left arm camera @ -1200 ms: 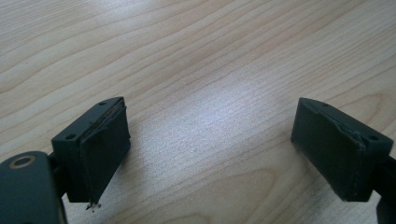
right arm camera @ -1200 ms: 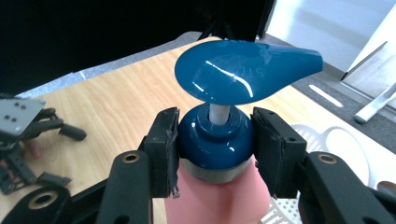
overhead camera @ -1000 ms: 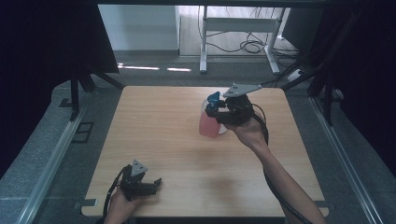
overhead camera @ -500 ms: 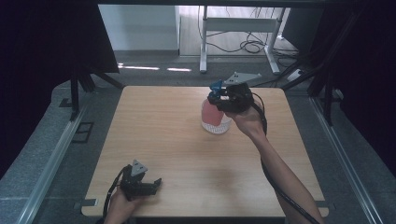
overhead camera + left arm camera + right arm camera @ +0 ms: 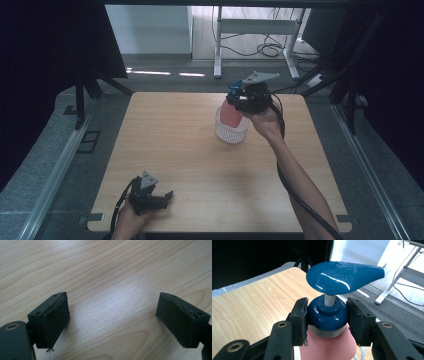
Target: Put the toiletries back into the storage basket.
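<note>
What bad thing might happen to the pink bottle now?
The right claw pinches only the smooth blue collar of the pink pump bottle, so the bottle might slip or swing. It sits at the white basket, which looks light, so a bump might tip or push it. The blue pump head sticks out and might get pressed.

On my feed, the surface [image 5: 175,150] reads as pale wood-grain laminate with a soft sheen. The pump bottle [image 5: 329,345] has a glossy blue plastic head over a matt pink body. The basket [image 5: 231,133] looks like white perforated plastic. Matt black pads [image 5: 56,320] face my left claw [image 5: 112,320].
</note>
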The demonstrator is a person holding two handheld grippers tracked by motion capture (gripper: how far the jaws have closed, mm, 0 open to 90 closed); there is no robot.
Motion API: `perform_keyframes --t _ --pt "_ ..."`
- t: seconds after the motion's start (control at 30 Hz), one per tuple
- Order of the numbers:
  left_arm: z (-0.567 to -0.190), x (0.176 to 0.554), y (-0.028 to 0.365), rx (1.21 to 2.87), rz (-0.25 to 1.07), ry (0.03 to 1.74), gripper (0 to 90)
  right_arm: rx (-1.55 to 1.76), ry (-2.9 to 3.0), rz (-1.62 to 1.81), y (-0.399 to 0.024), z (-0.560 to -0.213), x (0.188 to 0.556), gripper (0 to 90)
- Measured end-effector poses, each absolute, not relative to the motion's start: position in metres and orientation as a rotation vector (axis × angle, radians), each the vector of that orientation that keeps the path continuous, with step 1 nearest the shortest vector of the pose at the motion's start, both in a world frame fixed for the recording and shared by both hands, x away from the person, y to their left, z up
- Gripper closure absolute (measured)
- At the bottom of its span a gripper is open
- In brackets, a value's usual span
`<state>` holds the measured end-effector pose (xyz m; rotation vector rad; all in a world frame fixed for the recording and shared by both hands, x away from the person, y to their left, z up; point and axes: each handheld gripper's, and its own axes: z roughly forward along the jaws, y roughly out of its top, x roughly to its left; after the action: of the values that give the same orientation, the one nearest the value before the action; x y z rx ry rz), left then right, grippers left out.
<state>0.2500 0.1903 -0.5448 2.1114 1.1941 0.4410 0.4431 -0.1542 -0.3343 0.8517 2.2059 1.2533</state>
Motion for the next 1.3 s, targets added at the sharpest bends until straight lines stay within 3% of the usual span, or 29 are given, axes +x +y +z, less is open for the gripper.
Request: perform_keyframes --t 1.3 --pt "-0.545 0.25 0.19 2.116 0.44 1.192 11.2 0.926 2.234 1.186 -0.152 -0.398 0.481 52.6"
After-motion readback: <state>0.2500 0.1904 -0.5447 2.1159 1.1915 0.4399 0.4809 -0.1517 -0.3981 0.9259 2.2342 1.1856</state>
